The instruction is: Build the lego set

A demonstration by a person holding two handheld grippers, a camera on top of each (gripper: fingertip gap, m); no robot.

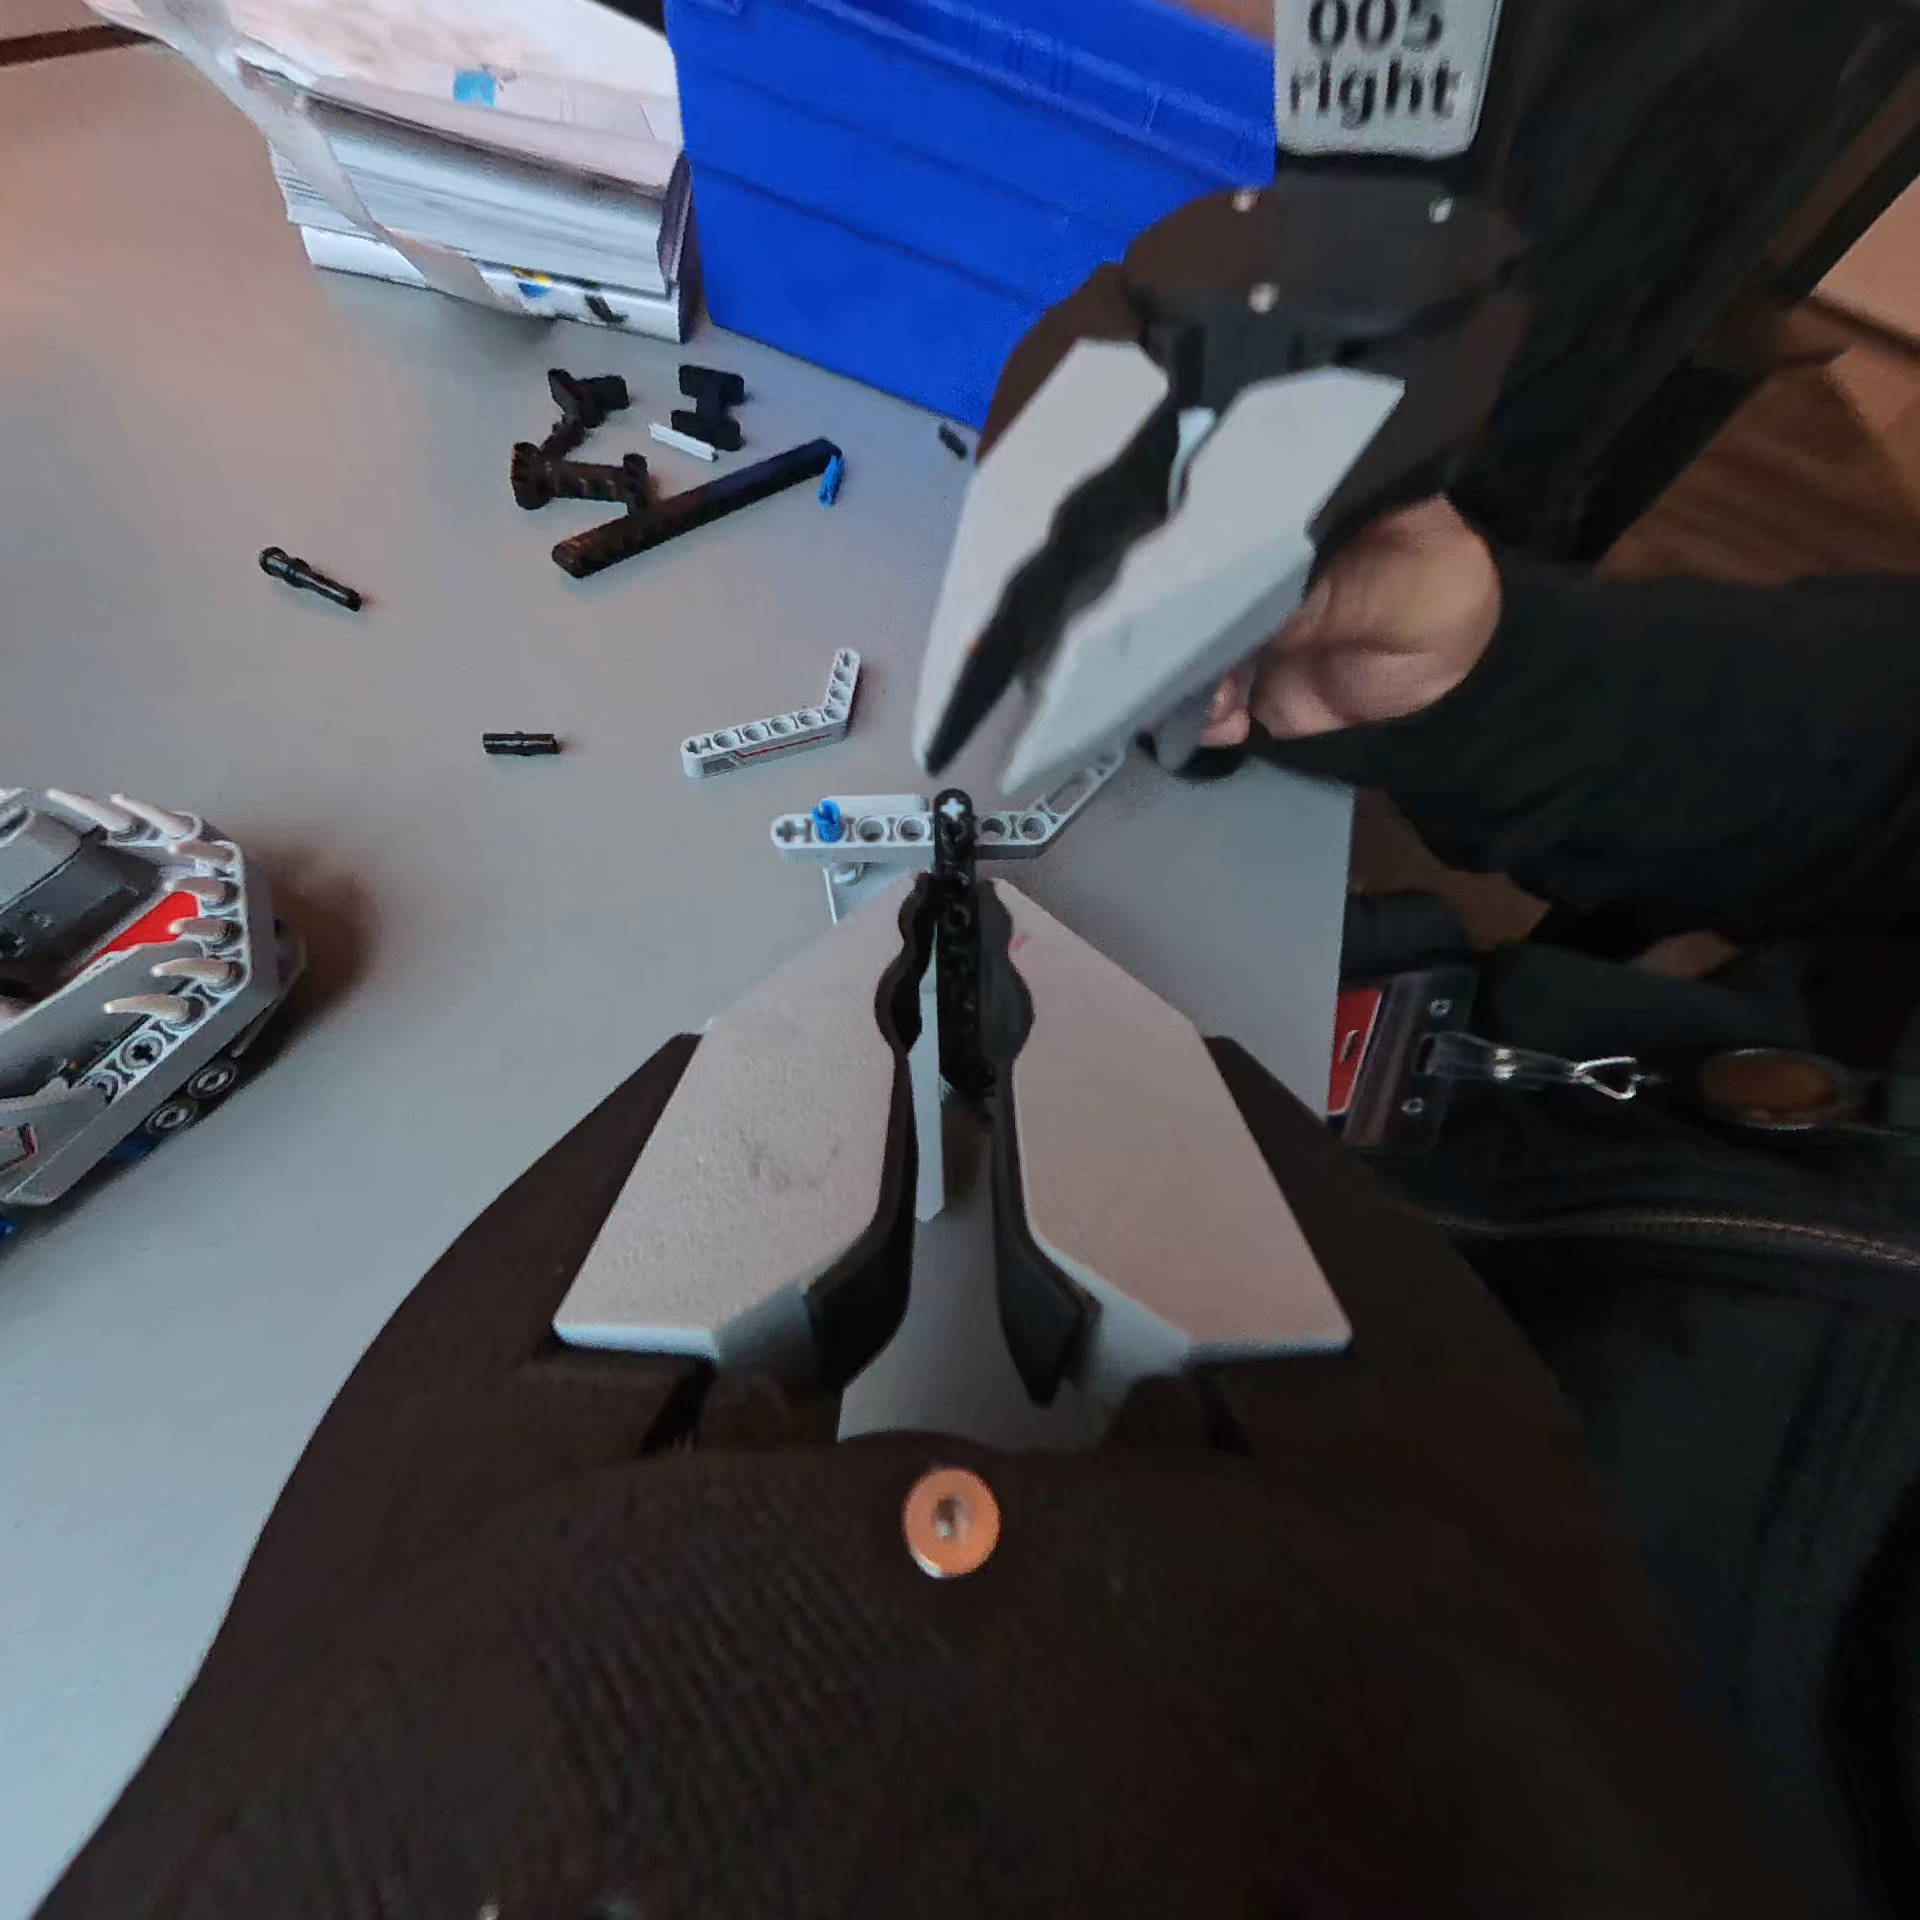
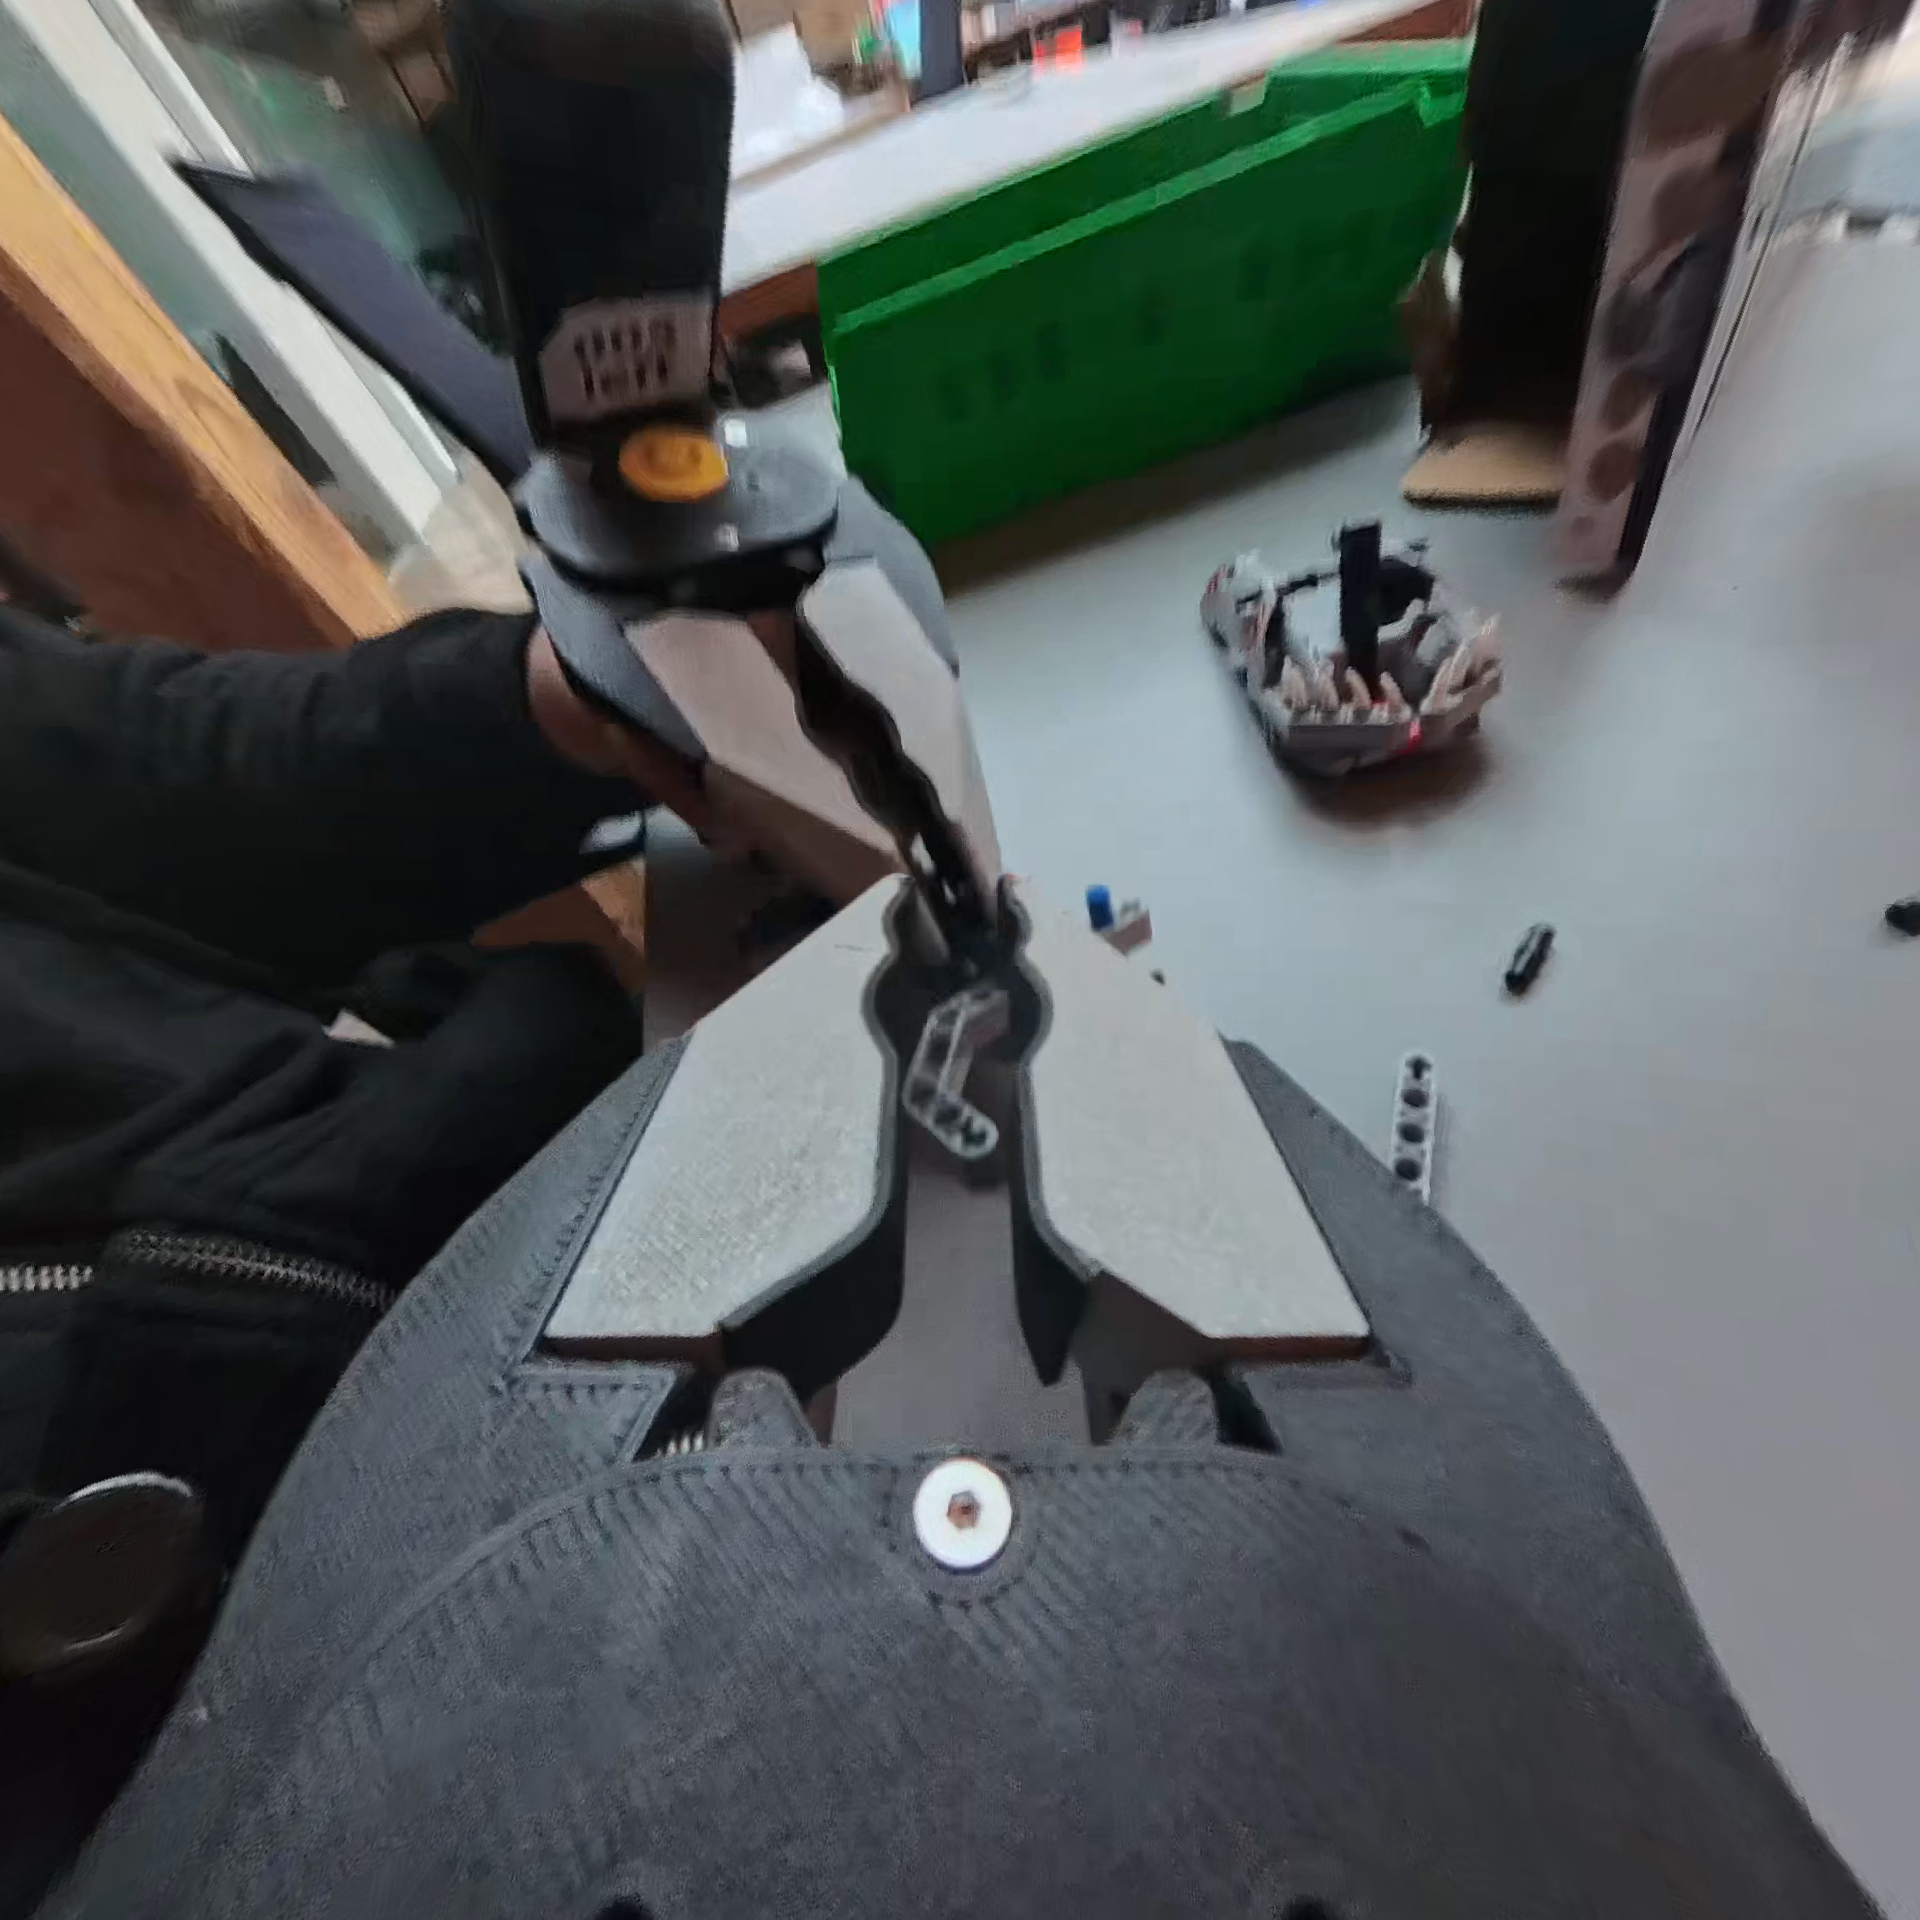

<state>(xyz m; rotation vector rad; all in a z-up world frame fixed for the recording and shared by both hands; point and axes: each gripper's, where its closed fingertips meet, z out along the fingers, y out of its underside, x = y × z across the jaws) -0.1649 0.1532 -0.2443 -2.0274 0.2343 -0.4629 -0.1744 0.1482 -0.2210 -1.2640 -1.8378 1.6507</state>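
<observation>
Black beam [image 1: 954, 935]: thin, stiff, light plastic; clamped edge-on in the left gripper [image 1: 951, 904], its tip standing past the jaws.
Grey beam [image 1: 904, 829]: angled, holed, with a blue pin [image 1: 827, 823]; sits crosswise at the black beam's tip, above the worktop [image 1: 312, 1299].
Right gripper [image 2: 961, 914]: jaws nearly closed around the grey beam's bent end [image 2: 951, 1091]; firm contact cannot be confirmed.
Handling: smooth parts, likely to twist; grip flat faces near the joint.
Spare parts: black pieces [image 1: 665, 468] lie well apart.
</observation>
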